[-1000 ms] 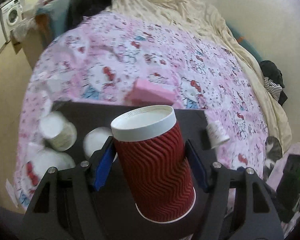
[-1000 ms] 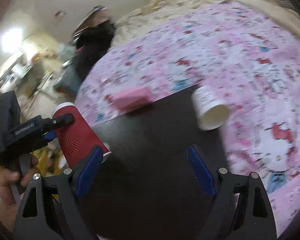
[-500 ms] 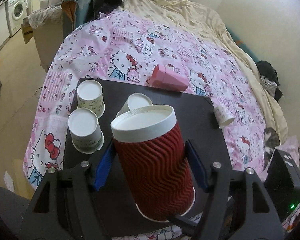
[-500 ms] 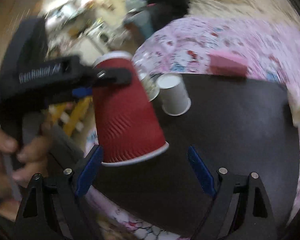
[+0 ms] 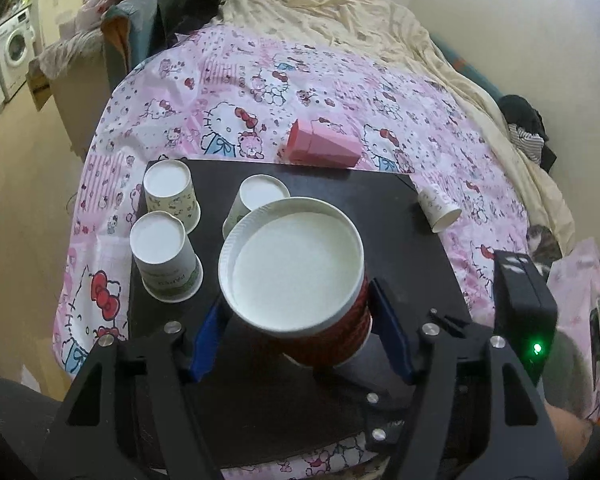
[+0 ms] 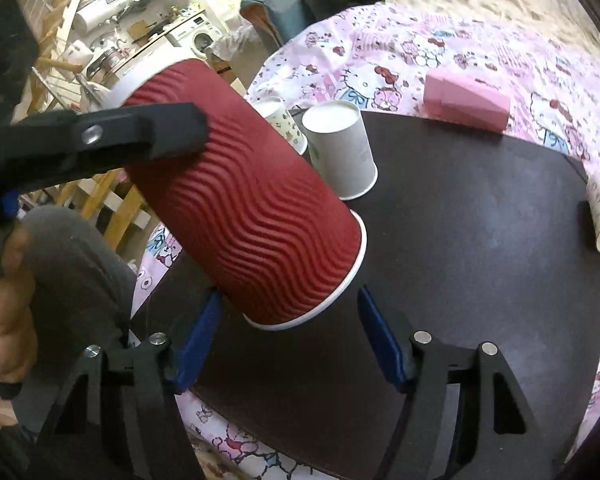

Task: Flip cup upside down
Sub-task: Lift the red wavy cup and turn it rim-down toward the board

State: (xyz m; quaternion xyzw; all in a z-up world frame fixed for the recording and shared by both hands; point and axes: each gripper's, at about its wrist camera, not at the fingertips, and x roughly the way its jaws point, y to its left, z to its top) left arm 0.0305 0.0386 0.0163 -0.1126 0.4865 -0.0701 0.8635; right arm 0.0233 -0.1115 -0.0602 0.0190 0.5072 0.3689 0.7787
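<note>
While the red ripple-walled paper cup (image 6: 244, 196) is held clear of the dark rectangular board (image 6: 480, 264), inverted and tilted with its white base up and its rim angled toward the board, the step in hand is judged to be the set-down that ends the flip

Largest to smallest:
- pink cartoon-print bedspread (image 5: 300, 80): the board is laid on it
- board: bare patch is seen under and to the right of the cup rim
- red cup: clamped around its mid-wall by the left gripper (image 5: 296, 336), blue pads pressed on both sides; white base fills the left wrist view (image 5: 296, 264)
- right gripper (image 6: 288, 332): jaws spread wide, nothing held, rim of the red cup seen hanging between the pads but no contact is visible
- three small white paper cups, already upside down, stood just beyond the red one (image 5: 168, 256); a fourth small cup lies on its side at the board's far edge (image 5: 438, 208)
- pink block (image 5: 324, 148) lies on the bedspread just past the board

Next move is judged to need: cup levelled until the rim is parallel to the board, lowered onto the bare patch clear of the small cups, then left pads released once the full rim is seated
</note>
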